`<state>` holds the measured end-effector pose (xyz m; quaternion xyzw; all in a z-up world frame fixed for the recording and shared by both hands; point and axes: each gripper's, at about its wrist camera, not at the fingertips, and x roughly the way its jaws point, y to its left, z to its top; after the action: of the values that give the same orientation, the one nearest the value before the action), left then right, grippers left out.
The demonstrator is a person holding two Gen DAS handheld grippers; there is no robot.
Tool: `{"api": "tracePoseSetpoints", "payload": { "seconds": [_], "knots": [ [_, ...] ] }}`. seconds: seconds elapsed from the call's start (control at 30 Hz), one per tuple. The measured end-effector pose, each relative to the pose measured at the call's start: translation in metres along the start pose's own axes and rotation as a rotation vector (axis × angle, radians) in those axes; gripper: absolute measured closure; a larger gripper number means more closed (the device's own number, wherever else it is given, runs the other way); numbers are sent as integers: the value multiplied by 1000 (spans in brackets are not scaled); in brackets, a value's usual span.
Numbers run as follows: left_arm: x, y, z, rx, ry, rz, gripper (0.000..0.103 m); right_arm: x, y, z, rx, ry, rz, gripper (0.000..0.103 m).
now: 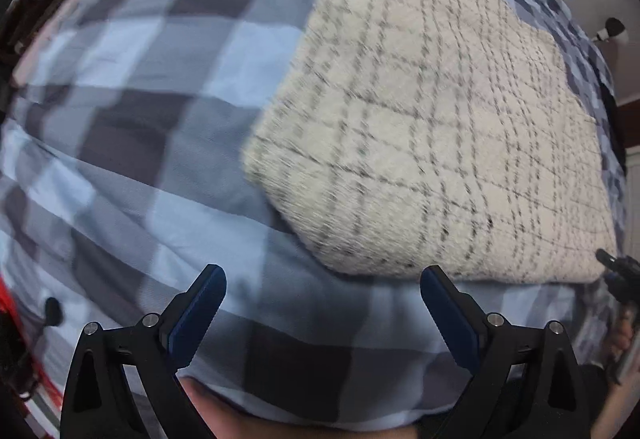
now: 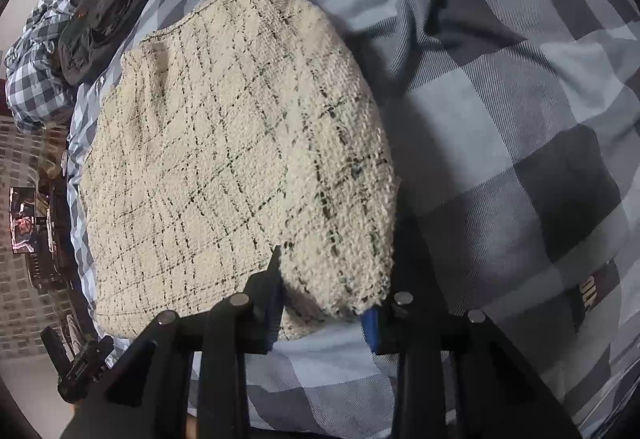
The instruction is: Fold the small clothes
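Note:
A cream tweed garment with thin black check lines [image 1: 432, 127] lies flat on the blue and grey checked bed cover [image 1: 132, 111]. My left gripper [image 1: 322, 293] is open and empty, just short of the garment's near edge. In the right wrist view the same garment [image 2: 224, 159] fills the middle. Its near right corner is lifted and folded between the fingers of my right gripper [image 2: 332, 303], which holds it. The left finger [image 2: 268, 303] presses against the cloth; the right finger is partly hidden behind the corner.
A black bag [image 2: 112, 7] and a bunched checked cloth [image 2: 36, 71] lie at the far end of the bed. The bed's left edge drops to a tiled floor [image 2: 20, 279]. The other gripper's tip [image 1: 618, 275] shows at the right edge.

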<state>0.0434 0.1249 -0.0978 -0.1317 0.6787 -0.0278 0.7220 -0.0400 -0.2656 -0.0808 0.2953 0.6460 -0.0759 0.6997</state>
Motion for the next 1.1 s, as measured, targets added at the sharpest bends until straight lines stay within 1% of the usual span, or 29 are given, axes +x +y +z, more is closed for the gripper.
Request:
{"api": "tracePoseSetpoints", "payload": {
  "seconds": [0.03,0.07,0.13,0.27,0.33,0.37,0.4,0.43,0.47,0.5,0.53,0.57,0.6,0.73,0.8,0.87,0.97,1.07,1.1],
  "knots": [
    [5,-1,0,-10,18,-31,5,2,3,0,-6,-2,-6,76],
    [7,-1,-1,-18,19,-37,5,1,4,0,-13,-4,-14,76],
    [10,0,2,-40,-3,-30,5,0,3,0,-22,-6,-23,76],
    [17,-4,10,-41,-30,-59,6,3,5,2,-15,5,-21,76],
    [19,-7,12,-30,-44,-78,11,2,2,2,-9,9,-15,76],
    [22,-10,16,-25,-47,-91,20,2,2,2,-9,9,-15,76],
    [23,-11,19,-21,-45,-120,36,1,0,1,-12,8,-16,76],
    [24,-12,22,-30,-40,-169,41,0,-1,1,-15,8,-18,76],
    [23,-13,25,-44,-47,-178,47,1,-1,2,-17,7,-20,76],
    [21,-13,25,-47,-60,-187,57,0,-2,2,-19,6,-21,76],
    [20,-15,26,-38,-65,-190,61,0,-2,2,-19,6,-21,76],
    [18,-17,26,-31,-74,-191,69,-1,-2,1,-17,5,-20,76],
    [16,-16,26,-25,-81,-191,72,-1,-1,1,-18,4,-20,76],
    [5,-26,25,4,-121,-168,78,-6,6,0,-53,-24,-20,78],
    [-4,-30,22,10,-148,-173,79,-12,9,-2,-64,-51,4,79],
    [-20,-24,14,-1,-178,-217,80,-21,7,-4,-46,-72,58,81],
    [-47,-17,2,12,-220,-280,80,-41,-2,-10,7,-108,180,83],
    [-67,-19,-10,36,-240,-290,81,-61,6,-22,-35,-133,209,84],
    [-72,-20,-15,35,-230,-283,81,-67,8,-26,-46,-135,211,84]
  ]
}}
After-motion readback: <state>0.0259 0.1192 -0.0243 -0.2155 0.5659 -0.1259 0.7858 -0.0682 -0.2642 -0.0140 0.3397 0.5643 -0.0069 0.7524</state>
